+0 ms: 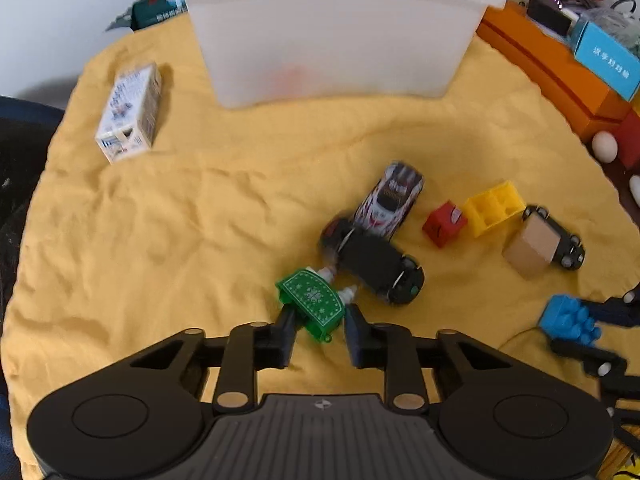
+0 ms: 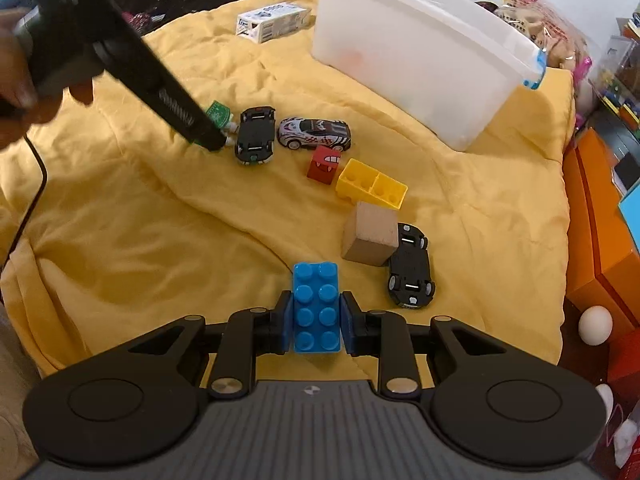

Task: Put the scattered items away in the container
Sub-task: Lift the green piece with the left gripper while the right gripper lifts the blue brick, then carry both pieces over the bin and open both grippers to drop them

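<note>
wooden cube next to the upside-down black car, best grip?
Grip the wooden cube from above, across the two flat faces that point toward the yellow brick and back toward the right gripper. Its right side touches the overturned black car, leaving no room for a finger there.
</note>
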A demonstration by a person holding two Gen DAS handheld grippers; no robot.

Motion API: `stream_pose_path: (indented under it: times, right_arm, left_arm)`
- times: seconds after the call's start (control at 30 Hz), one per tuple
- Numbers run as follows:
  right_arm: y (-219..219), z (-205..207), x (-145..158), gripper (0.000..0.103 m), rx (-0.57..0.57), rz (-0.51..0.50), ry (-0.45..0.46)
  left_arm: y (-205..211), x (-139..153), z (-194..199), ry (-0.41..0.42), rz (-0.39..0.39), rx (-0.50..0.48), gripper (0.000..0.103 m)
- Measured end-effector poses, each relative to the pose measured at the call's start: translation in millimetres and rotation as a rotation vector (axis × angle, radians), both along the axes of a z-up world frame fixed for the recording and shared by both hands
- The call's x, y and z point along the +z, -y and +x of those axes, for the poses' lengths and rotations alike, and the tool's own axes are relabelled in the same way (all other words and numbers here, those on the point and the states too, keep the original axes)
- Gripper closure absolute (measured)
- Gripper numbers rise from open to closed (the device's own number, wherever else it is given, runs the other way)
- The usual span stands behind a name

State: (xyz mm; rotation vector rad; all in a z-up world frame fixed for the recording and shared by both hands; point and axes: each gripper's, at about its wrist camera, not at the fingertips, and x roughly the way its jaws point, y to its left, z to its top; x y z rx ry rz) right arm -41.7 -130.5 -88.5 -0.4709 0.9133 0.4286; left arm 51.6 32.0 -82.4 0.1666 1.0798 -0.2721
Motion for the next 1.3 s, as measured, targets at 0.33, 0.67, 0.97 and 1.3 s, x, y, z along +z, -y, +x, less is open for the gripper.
stream_pose_path:
  times: [0.33,0.67,0.97,1.3]
  right_arm:
    - [8.2,4.3,18.3,0.076,-0.048,0.095,-0.009]
    - [-5.7,82.5,80.6,0.076,-0.048,0.096,0.2]
    - [-15.3,184.8,137.5,0.076,-0.134,0.15,0.322]
    - [-30.9,255.9,113.6,0.073,-0.222,0.137,0.228]
  left_arm:
    - [-1.9,39.0,-21.4,0.063,-0.083,-0.099,0.074]
    - [21.4,119.1,43.9,0.298,-0.058,-0.093,0.074]
    - [27.5,163.6,117.2,0.399,-0.028,-0.067,0.074]
    - [30.7,130.1,190.8,0.334,0.059,-0.008,0.072]
